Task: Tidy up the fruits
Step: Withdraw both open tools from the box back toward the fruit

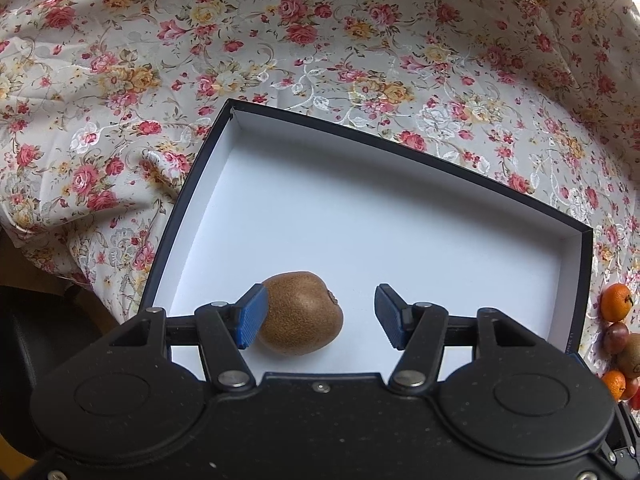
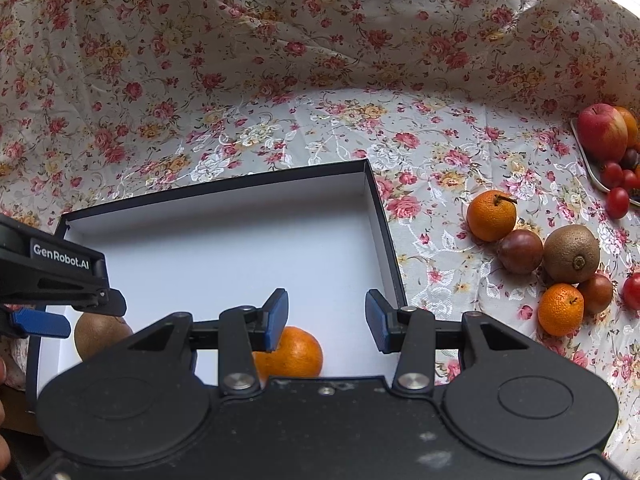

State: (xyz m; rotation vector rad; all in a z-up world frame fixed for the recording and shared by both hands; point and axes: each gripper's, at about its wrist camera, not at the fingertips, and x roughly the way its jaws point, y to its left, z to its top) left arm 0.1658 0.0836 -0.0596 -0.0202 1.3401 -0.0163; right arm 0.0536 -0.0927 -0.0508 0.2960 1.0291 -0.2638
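A black box with a white inside (image 1: 360, 216) lies on the floral cloth; it also shows in the right wrist view (image 2: 224, 248). A brown kiwi (image 1: 302, 314) rests on the box floor between the fingers of my left gripper (image 1: 320, 316), which is open; the left pad touches or nearly touches it. The same kiwi (image 2: 100, 336) shows in the right wrist view under the left gripper (image 2: 60, 312). My right gripper (image 2: 326, 320) is open above an orange mandarin (image 2: 296, 352) lying in the box.
Loose fruit lies right of the box: two mandarins (image 2: 491, 216), dark passion fruits (image 2: 520, 251), a kiwi (image 2: 571, 254) and a tomato (image 2: 633, 290). A plate (image 2: 596, 176) at far right holds an apple (image 2: 602, 132) and cherry tomatoes. The cloth rises in folds behind.
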